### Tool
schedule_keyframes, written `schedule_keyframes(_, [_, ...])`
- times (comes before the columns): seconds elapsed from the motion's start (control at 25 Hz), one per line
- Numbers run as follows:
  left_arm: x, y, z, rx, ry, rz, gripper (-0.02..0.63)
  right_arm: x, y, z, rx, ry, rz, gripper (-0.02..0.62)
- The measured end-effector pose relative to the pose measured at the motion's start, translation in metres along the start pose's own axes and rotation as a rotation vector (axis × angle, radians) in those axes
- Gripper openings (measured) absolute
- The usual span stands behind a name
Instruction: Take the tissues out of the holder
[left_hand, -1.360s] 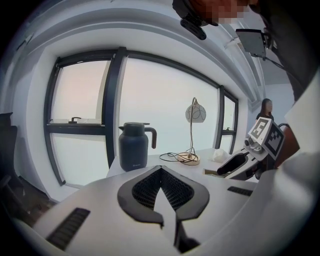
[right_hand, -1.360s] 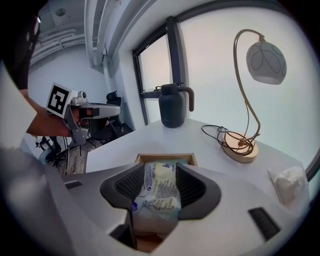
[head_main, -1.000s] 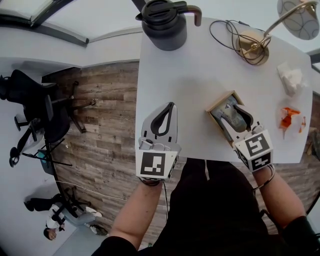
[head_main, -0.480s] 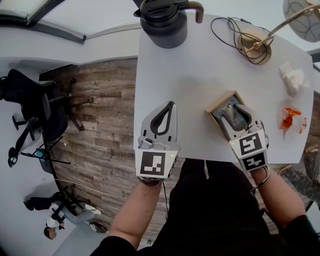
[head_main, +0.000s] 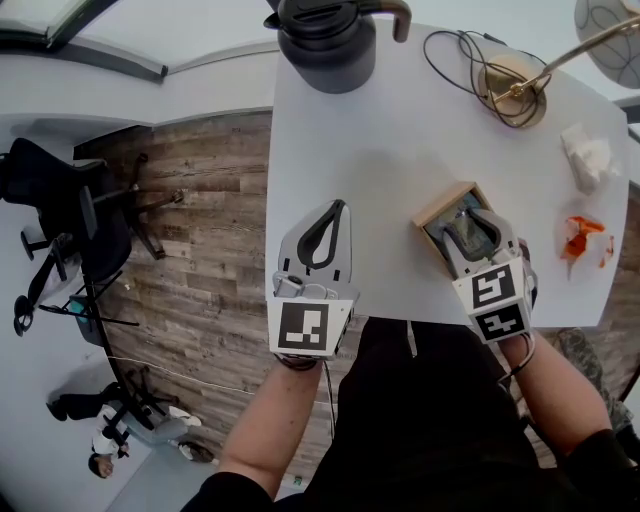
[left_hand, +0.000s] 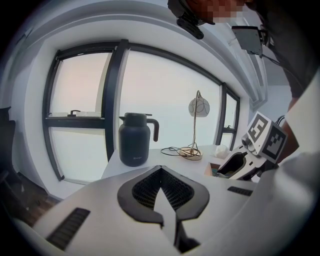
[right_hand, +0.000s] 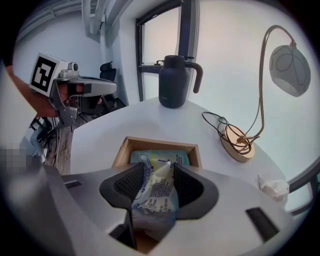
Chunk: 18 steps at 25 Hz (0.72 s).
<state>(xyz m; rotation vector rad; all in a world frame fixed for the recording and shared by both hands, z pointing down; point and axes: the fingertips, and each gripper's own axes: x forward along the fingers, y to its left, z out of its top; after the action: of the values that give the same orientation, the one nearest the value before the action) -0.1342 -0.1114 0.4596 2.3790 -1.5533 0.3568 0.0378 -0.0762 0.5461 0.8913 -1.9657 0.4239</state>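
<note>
Seen only in the right gripper view: right gripper (right_hand: 159, 168) clenched on the crumpled top of the tissue pack (right_hand: 158, 196), mostly hidden in the head view. Swung slightly left since a second ago. Pack pinched between the jaws, lower part inside the wooden holder (right_hand: 161, 144). Left gripper (left_hand: 161, 170) closed, empty.

**Holder near the front edge**

The holder (head_main: 440, 204) stands on the worktop (head_main: 380, 150), with the tissue pack (right_hand: 159, 187) in it, between the jaws of the right gripper (head_main: 472, 226). The left gripper (head_main: 338, 211) is to its left. The jug (head_main: 322, 40) and the lamp (head_main: 512, 88) stand behind.
</note>
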Motion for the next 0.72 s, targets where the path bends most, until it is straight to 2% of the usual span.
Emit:
schedule_keyframes(0.2, [-0.002, 0.003, -0.003, -0.002, 0.003, 0.007, 0.003, 0.000, 0.001, 0.000, -0.025, -0.002, -0.023, 0.183])
schedule_keyframes(0.44, [-0.008, 0.004, -0.006, -0.001, 0.006, 0.014, 0.003, -0.001, 0.001, 0.000, -0.010, -0.023, -0.034, 0.108])
schedule_keyframes(0.72, [-0.016, 0.004, 0.000, 0.001, -0.005, 0.018, 0.003, -0.006, 0.001, 0.000, 0.016, -0.051, -0.030, 0.055])
